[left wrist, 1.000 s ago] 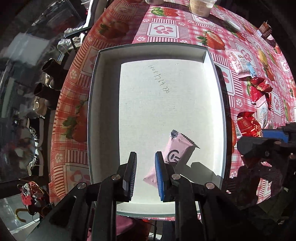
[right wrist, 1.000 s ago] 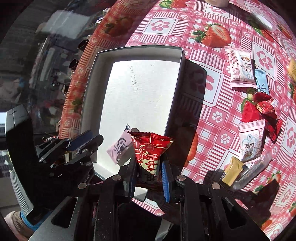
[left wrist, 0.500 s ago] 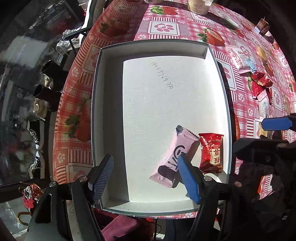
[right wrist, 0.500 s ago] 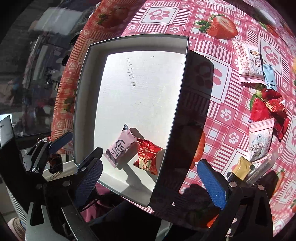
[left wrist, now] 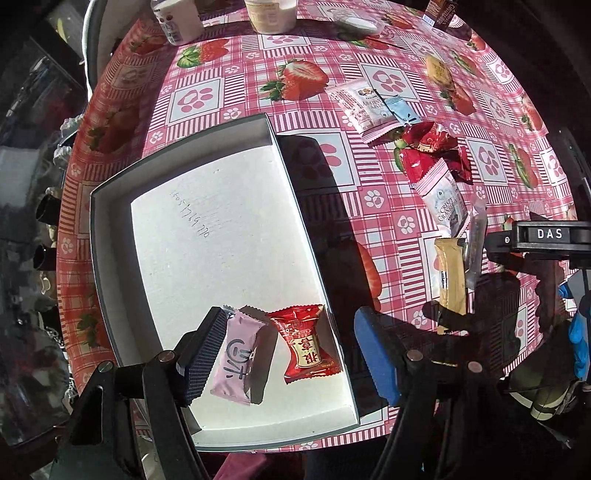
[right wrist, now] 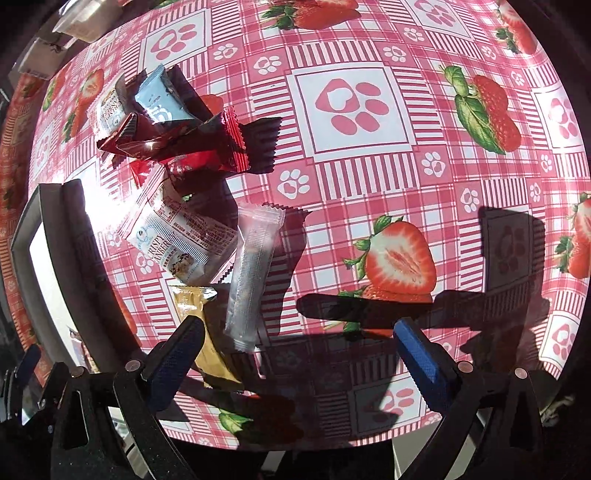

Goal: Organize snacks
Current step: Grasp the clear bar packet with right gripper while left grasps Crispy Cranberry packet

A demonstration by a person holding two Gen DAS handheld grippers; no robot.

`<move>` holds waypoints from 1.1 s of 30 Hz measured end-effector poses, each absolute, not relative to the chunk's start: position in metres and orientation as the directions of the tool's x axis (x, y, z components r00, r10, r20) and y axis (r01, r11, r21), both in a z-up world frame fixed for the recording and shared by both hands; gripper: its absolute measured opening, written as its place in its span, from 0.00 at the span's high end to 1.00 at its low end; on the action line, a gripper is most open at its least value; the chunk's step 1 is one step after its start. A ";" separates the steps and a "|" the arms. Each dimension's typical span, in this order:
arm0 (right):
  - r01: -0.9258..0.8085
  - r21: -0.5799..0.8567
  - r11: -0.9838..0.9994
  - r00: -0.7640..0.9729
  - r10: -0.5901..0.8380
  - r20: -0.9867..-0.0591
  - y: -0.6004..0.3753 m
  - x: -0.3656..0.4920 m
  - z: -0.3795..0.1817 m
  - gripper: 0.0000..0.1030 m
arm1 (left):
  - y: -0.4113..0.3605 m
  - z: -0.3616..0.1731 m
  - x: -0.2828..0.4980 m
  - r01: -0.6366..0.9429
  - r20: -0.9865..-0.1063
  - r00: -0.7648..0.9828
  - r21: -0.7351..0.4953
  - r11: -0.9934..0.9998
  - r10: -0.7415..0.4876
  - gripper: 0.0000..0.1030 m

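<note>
A shallow white box [left wrist: 110, 258] lies on the strawberry tablecloth. In its near corner lie a pink snack packet [left wrist: 236, 363] and a red snack packet [left wrist: 306, 343]. My left gripper [left wrist: 291, 350] is open, its jaws wide apart above these two packets. My right gripper [right wrist: 299, 354] is open and empty over the cloth, beside loose snacks: a clear bar [right wrist: 251, 273], a gold bar [right wrist: 207, 325], a white cranberry packet [right wrist: 177, 236], red packets [right wrist: 177, 147] and a light blue one [right wrist: 159, 99]. The box edge [right wrist: 26, 229] shows at left in the right wrist view.
The loose snacks also show right of the box in the left wrist view [left wrist: 439, 184]. Cups and containers [left wrist: 271, 14] stand at the table's far edge. The right gripper's body [left wrist: 543, 236] is at the right. The near table edge is just below both grippers.
My right gripper let go of the red packet in the box, opened, and swung right to the loose snacks. My left gripper opened wide and turned right.
</note>
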State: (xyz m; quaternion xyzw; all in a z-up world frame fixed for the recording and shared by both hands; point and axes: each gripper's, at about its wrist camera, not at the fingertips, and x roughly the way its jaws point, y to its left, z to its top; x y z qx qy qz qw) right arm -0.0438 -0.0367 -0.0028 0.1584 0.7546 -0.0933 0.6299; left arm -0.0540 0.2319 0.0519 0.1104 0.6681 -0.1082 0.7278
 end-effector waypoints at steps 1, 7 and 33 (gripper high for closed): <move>0.372 0.049 0.927 -0.157 0.115 -0.981 -0.040 -0.043 -0.006 0.00 | 0.227 0.052 -0.050 0.309 -0.997 0.073 0.002 0.951 -0.022 0.27; 0.391 0.042 0.919 -0.151 0.109 -0.982 -0.031 -0.032 -0.027 0.00 | 0.190 0.044 -0.032 0.306 -0.998 0.010 -0.053 0.950 -0.059 0.27; 0.513 0.099 0.853 -0.168 0.213 -0.963 -0.139 -0.083 -0.043 0.00 | 0.102 -0.001 0.013 -0.028 -0.998 -0.031 -0.053 0.998 -0.053 0.26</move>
